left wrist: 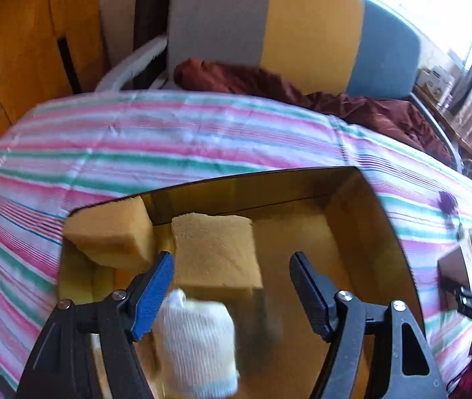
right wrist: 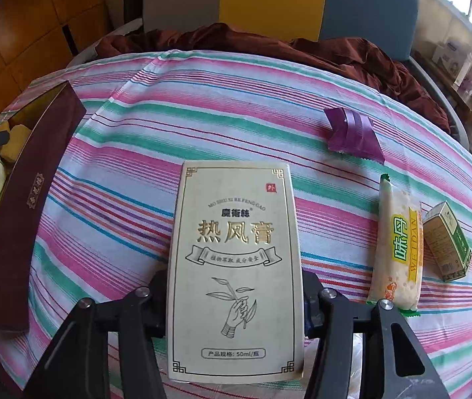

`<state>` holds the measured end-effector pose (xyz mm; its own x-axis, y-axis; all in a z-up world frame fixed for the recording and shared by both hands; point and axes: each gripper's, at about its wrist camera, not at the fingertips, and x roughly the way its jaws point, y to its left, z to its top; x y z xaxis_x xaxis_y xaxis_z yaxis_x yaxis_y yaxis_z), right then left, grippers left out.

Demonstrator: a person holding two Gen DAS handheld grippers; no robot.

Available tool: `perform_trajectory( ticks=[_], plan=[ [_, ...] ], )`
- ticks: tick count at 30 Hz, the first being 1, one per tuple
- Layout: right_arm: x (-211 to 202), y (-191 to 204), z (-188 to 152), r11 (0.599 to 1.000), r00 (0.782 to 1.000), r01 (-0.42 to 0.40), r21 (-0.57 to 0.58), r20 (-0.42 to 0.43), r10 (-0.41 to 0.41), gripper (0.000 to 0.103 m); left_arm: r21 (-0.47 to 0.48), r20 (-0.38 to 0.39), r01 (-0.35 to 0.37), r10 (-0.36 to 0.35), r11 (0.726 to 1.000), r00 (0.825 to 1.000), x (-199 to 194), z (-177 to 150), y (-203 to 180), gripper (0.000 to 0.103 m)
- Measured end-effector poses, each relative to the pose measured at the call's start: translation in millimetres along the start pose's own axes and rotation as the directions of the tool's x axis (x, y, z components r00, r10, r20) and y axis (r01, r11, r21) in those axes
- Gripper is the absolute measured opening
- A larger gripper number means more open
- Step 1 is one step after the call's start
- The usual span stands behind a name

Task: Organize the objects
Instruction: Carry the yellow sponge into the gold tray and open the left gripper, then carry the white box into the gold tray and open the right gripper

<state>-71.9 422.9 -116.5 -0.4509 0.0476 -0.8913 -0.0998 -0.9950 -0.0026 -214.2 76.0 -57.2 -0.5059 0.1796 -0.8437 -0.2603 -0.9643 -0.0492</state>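
Left tool [left wrist: 232, 282] hung open over the box [left wrist: 382, 232], jaws apart, nothing pressed btwn them. A white bundle [left wrist: 196, 342], blurred, sat below by the blue pad, w/ two sponges [left wrist: 216, 249] inside the box further back. Right tool [right wrist: 236, 302] gripped a cream carton [right wrist: 236, 266] on both sides above the striped table [right wrist: 202, 116]. A snack pack [right wrist: 398, 249], green carton [right wrist: 446, 242] & purple wrapper [right wrist: 355, 133] lay to its right; the box stood at left.
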Motion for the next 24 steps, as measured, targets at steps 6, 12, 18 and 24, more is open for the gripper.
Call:
perform_trajectory(
  ticks=[6, 12, 18, 24],
  plan=[
    [-0.3, -1.3, -0.7, 1.0, 1.0, 0.012, 0.006, 0.006, -0.012, 0.061, 0.057, 0.153, -0.058, 0.049, 0.997, 0.987, -58.1, -30.5, -24.7, 0.073],
    [-0.8, -1.8, -1.3, 1.0, 1.0, 0.016, 0.01, 0.013, -0.016, 0.062, 0.113, 0.271, -0.095, 0.062, 0.989, 0.961, -105.1, -63.9, -43.9, 0.073],
    [0.0, -8.2, -2.0, 0.999, 1.0, 0.022, 0.044, 0.017, -0.023, 0.071, 0.094, 0.299, -0.096, 0.064, 0.991, 0.952, -127.4, -85.0, -44.6, 0.073],
    [-3.1, -5.4, -1.7, 0.999, 0.999, 0.023, 0.042, 0.032, -0.025, 0.056, 0.088, 0.29, -0.114, 0.084, 0.989, 0.953, -130.6, -100.6, -38.4, 0.073]
  ],
)
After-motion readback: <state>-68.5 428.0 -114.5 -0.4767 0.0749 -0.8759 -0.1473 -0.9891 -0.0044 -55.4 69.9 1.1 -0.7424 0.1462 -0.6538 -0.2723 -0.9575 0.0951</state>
